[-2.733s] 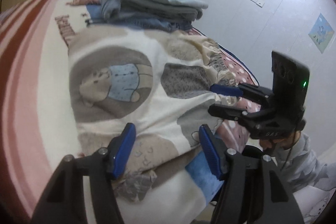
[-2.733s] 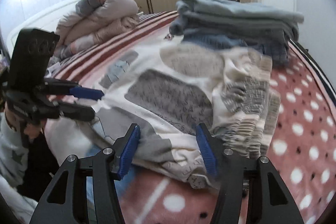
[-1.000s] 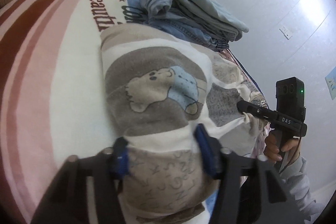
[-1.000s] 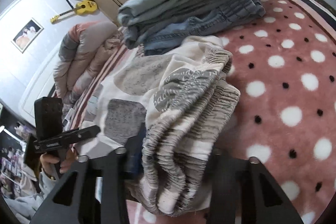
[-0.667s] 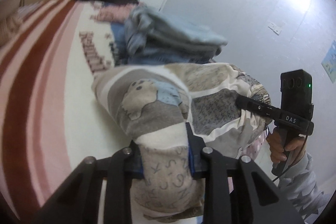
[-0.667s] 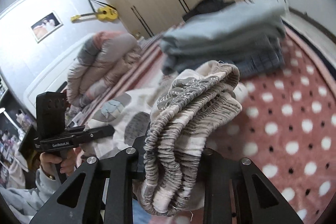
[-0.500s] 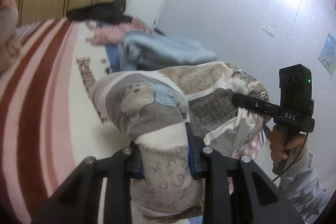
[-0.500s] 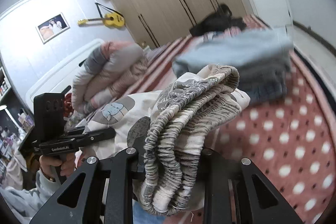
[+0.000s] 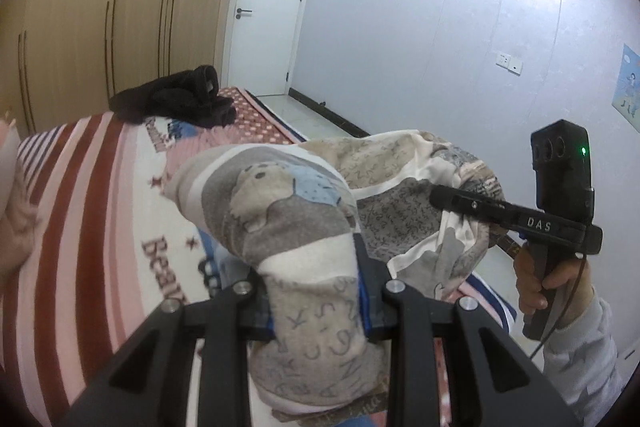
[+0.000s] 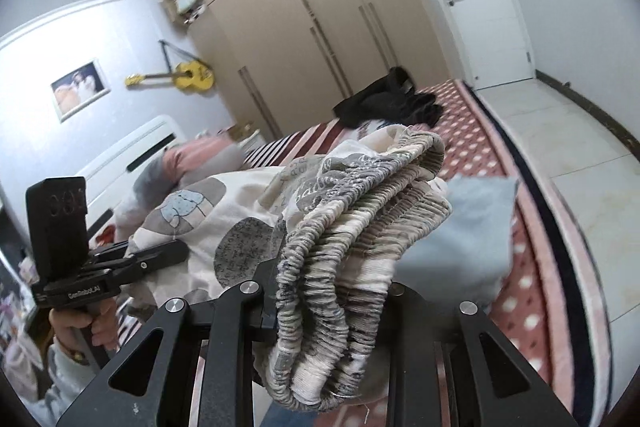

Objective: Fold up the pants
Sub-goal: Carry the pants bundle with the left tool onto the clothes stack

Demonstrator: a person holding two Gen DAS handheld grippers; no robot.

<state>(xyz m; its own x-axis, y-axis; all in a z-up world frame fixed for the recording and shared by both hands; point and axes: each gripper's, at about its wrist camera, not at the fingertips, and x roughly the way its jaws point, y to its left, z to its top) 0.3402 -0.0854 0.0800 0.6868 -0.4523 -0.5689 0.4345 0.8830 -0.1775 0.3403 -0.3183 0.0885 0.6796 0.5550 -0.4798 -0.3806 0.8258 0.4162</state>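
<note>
Gripping pants (image 9: 280, 211) aloft, seemingly clear of bed (image 9: 80, 227).

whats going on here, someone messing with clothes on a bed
A person is folding a pair of cream and grey printed pyjama pants with two handheld grippers. The left gripper is clamped on the letter-printed end of the pants, and the right gripper is clamped on the bunched elastic waistband. Both ends are lifted, so the pants hang between them above the striped and dotted bed cover. A dark garment lies at the far end of the bed.
</note>
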